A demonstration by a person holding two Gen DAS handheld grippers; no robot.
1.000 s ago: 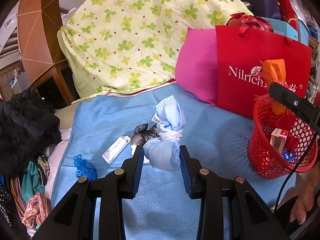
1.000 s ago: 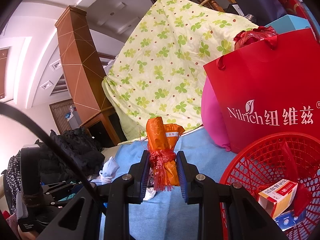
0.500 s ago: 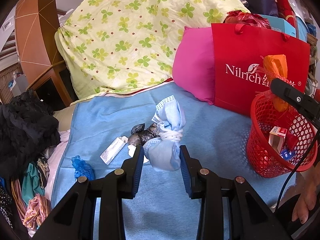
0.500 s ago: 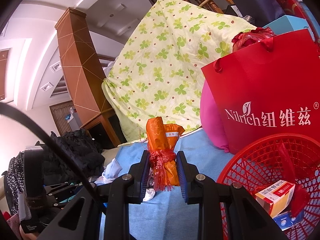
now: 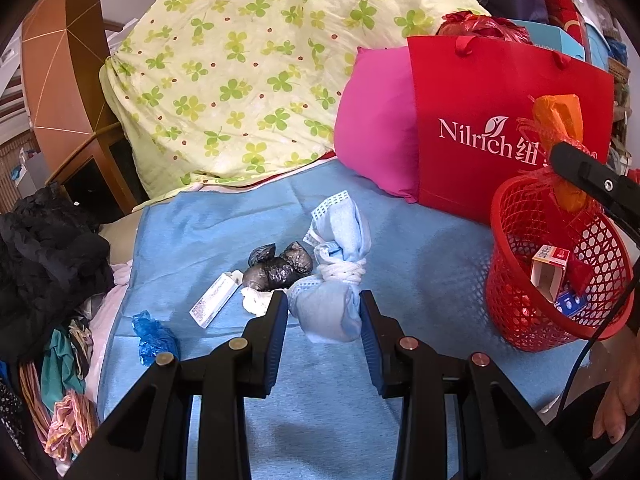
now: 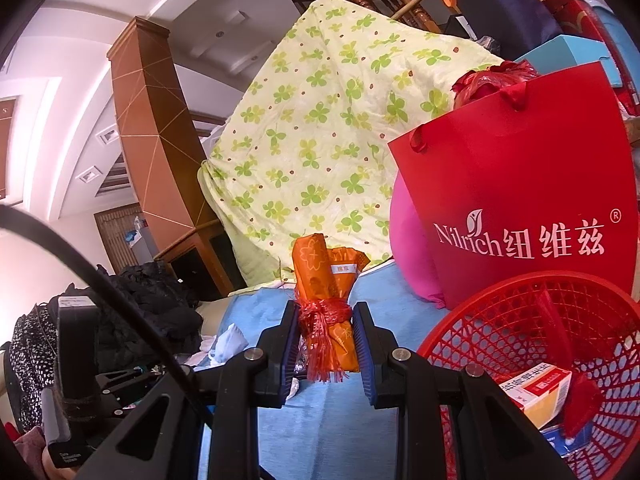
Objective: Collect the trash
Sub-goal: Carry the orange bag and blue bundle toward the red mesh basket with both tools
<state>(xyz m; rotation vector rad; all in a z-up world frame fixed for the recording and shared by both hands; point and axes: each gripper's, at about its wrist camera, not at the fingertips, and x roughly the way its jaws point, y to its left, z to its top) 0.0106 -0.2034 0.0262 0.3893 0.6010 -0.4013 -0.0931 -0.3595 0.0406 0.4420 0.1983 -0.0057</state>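
Left wrist view: the left gripper [image 5: 324, 312] is clenched on a light blue mask bundle [image 5: 334, 280], a soft, crumpled wad of pleated non-woven fabric cinched at its waist by white ear-loop cord; its long axis runs away from the gripper toward the upper centre of the frame, and the pads bear on its lower lobe. Beyond it on the blue bedsheet [image 5: 420, 264] lie a crinkled black plastic bag [image 5: 278, 268], a flat white carton [image 5: 214, 300], a white tissue wad [image 5: 256, 300] and a crumpled blue film scrap [image 5: 154, 338]. The red mesh basket [image 5: 520, 320], rigid openwork plastic, stands at the right edge of the frame, well apart from the bundle and to its right; any transfer would run rightward. The right gripper's arm enters at upper right, directly above the basket, so the right hand is judged the nearer to it. Right wrist view: the right gripper [image 6: 325, 344] is clamped on an orange wrapper bundle [image 6: 326, 292], glossy printed film rolled into a column and bound with frayed red netting; it stands upright between the pads. The basket rim [image 6: 480, 308] lies at lower right, just beside the gripper, holding a small red-and-white carton [image 6: 536, 392]. Deposit would appear to require a short shift rightward and down.
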